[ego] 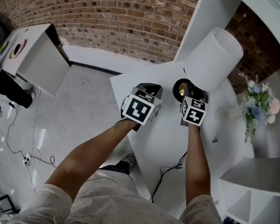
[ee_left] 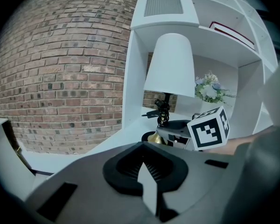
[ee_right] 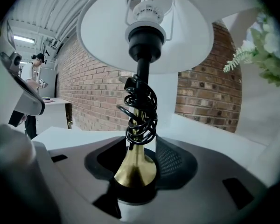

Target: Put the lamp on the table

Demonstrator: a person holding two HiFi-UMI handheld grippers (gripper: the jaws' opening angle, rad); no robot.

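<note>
Now the lamp (ego: 213, 59) stands upright on the bench (ego: 165, 143).
My right fingers (ee_right: 173, 158) gape round its stem (ee_right: 141, 125) to free it; left fingers (ee_left: 128, 169) closed, empty.

No legible text, seemingly none anywhere

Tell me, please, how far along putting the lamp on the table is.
Done: the lamp stands on the table. In hand: the right gripper is open, jaws either side of the lamp, not pressing. The left gripper is shut, empty. Left: probably only drawing the right gripper away.
</note>
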